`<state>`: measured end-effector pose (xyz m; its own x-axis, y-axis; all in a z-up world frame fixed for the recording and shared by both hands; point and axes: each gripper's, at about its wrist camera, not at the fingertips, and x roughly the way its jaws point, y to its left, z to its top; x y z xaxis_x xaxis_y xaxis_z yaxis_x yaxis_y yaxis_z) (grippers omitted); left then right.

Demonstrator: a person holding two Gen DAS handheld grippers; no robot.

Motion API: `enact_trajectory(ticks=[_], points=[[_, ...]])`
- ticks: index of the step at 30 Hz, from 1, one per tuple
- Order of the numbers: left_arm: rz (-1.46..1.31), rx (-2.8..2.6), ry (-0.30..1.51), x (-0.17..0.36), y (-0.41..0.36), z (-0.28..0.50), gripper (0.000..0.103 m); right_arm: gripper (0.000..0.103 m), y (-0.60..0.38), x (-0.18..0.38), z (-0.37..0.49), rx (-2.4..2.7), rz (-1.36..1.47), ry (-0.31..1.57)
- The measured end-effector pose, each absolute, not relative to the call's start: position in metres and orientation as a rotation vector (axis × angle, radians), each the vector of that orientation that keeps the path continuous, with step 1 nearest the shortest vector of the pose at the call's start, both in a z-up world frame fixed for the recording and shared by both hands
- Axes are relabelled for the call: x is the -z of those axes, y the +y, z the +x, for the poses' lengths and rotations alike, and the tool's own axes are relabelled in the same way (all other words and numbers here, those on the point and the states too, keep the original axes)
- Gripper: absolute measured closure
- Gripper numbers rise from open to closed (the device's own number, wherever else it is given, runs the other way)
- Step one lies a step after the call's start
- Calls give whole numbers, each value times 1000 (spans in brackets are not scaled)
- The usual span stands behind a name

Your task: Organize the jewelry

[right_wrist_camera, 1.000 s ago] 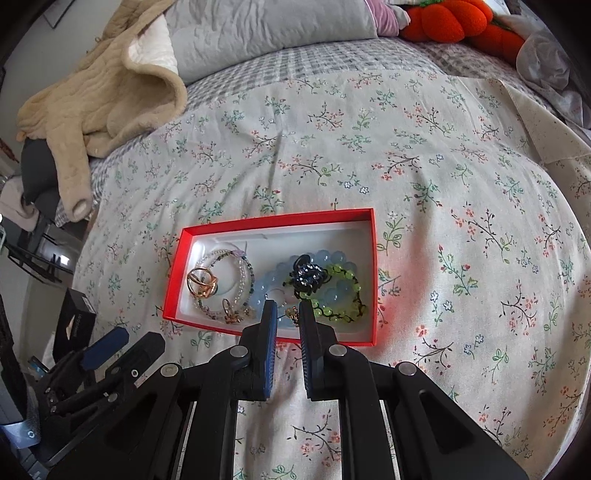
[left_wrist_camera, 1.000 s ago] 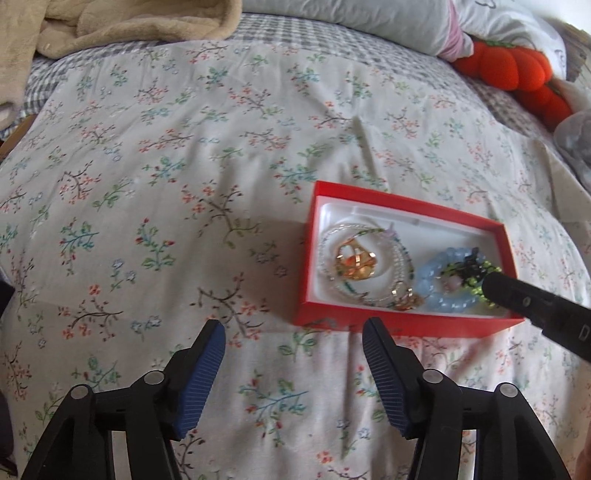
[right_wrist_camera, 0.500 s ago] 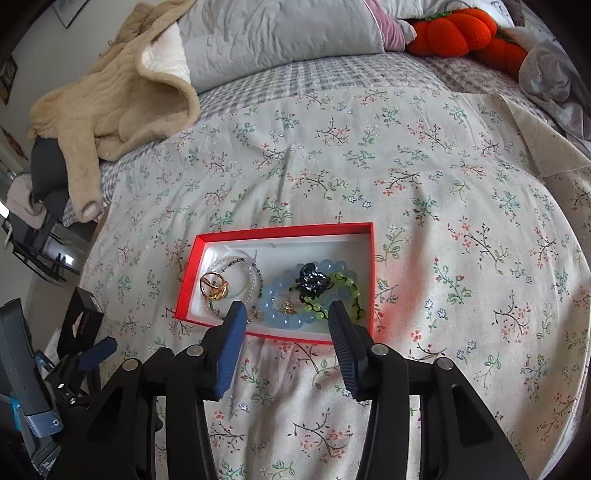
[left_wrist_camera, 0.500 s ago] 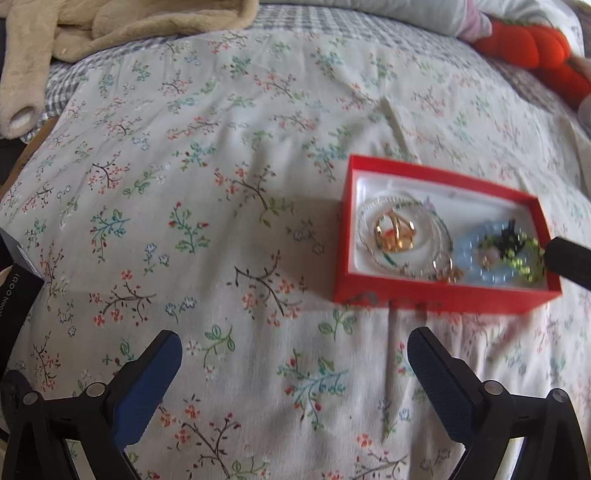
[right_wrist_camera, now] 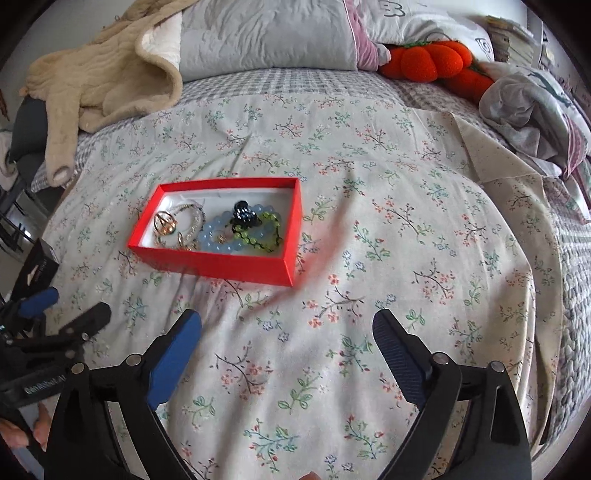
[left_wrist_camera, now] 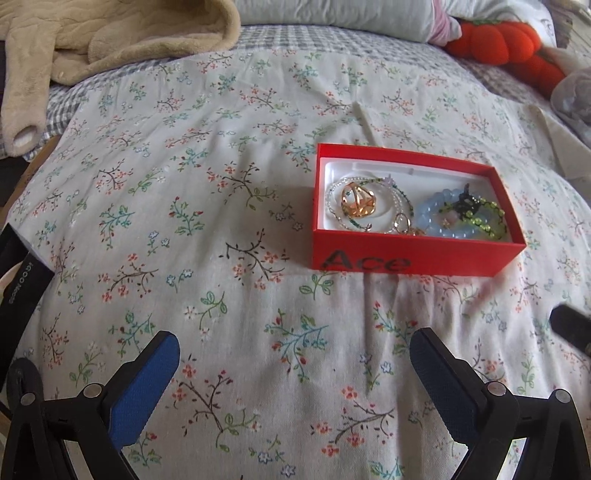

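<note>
Red jewelry box mid-bed, floral cover bare around it; left gripper open, right gripper just opened, both empty.

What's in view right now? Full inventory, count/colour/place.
red box: 1, red outside and white inside, on the bedspread, open
blue bead bracelet: 1, pale blue, right half of the box
green bead bracelet: 1, green on black cord, right half, overlapping the blue one
dark clip: 1, black, on top of the bracelets
gold ring: 1, gold, left half of the box
clear bead strand: count unclear, clear beads, left half, around the ring
floral bedspread: 1, cream with flowers, under the box
beige garment: 1, far left
orange plush: 1, far right
grey pillow: 1, far centre
left gripper: open, empty
right gripper: just been opening, nothing between the jaws
</note>
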<state>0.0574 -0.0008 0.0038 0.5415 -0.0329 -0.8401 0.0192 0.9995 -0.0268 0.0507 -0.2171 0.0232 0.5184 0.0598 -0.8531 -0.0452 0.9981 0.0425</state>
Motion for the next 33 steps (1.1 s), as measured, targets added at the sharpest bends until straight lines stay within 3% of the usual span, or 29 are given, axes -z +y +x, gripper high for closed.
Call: enact_trajectory(ticks=[33], points=[[5, -35, 958, 9, -10, 37, 1, 6, -201, -21, 22, -17, -32, 974]])
